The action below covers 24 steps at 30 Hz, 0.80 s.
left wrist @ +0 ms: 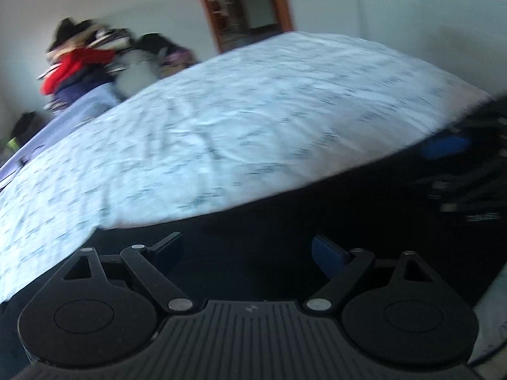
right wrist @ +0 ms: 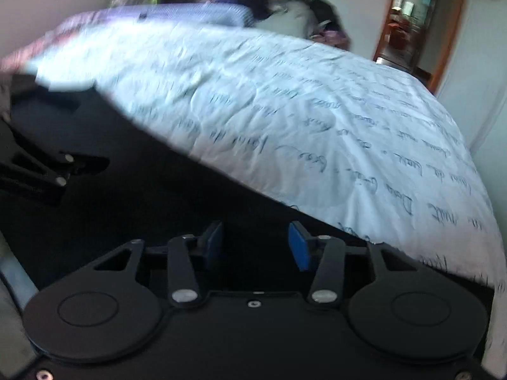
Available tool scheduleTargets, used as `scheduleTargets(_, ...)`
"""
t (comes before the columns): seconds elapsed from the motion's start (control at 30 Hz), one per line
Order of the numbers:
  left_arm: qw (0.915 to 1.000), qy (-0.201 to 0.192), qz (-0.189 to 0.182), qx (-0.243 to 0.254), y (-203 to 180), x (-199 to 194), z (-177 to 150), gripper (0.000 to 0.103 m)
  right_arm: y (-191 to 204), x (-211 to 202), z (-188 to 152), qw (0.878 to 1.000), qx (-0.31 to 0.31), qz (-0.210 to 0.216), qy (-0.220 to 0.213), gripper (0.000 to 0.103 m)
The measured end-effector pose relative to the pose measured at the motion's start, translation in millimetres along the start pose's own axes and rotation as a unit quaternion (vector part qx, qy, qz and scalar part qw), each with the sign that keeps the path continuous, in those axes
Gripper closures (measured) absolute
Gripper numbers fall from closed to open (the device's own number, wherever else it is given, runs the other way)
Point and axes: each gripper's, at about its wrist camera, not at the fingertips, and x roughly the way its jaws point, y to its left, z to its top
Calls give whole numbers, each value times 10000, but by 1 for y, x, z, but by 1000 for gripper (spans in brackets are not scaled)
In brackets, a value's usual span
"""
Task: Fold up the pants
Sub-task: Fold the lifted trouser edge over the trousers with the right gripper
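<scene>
You were at the near edge of the bed (right wrist: 317,120), where the pants (right wrist: 152,190) lay as a flat dark spread over the sheet's near side, so the step, as I judge it, was to take two points along that near hem or waistband and carry them across. To do it well you needed both grippers low on the cloth and biting the same edge, level with each other, before any lift; a one-sided pinch would have dragged the fold askew. Your left gripper (left wrist: 250,253) stood wide apart with nothing between its jaws, tilted down over the pants near the bed's edge. Your right gripper (right wrist: 256,243) was about half open, also tilted down over the pants, and its pads (right wrist: 299,250) did not visibly press any cloth; the dark fabric and blur made contact hard to judge. The clothes pile (left wrist: 79,60) sat at the bed's far side.
</scene>
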Motion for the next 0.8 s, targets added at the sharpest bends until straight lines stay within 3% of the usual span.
scheduleTargets(0.03, 10000, 46, 35, 61, -8, 5, 1, 12, 0, 5, 1, 9999, -20, -107, -20, 45)
scheduleTargets(0.1, 9998, 102, 133, 68, -18, 25, 4, 11, -12, 10, 3, 9991, 352, -216, -128, 41)
scheduleTargets(0.2, 9992, 120, 216, -303, -16, 32, 10, 8, -23, 2, 1, 9946, 898, -392, -346, 50)
scheduleTargets(0.3, 9986, 143, 173, -481, -13, 29, 14, 10, -14, -31, -11, 9930, 917, -484, -570, 50)
scheduleTargets(0.37, 9977, 195, 237, -602, -14, 27, 15, 10, -5, -44, -21, 9943, 839, -431, -491, 50)
scheduleTargets(0.5, 9927, 381, -185, -1133, -16, 16, 15, 8, -6, -31, -36, 9955, 842, -422, -129, 41)
scheduleTargets(0.57, 9895, 513, -455, -1274, -24, 17, 15, 8, -13, -23, -38, 9935, 1022, -467, -177, 38)
scheduleTargets(0.6, 9901, 570, -446, -1207, -31, 21, 15, 8, -17, -20, -36, 9923, 1123, -486, -214, 38)
scheduleTargets(0.7, 9944, 318, 86, -1009, -45, 31, 15, 0, -18, -26, -32, 9874, 1342, -780, -302, 38)
scheduleTargets(0.8, 9938, 241, 75, -1086, -44, 24, 15, 5, -11, -50, -39, 9859, 1378, -805, -506, 37)
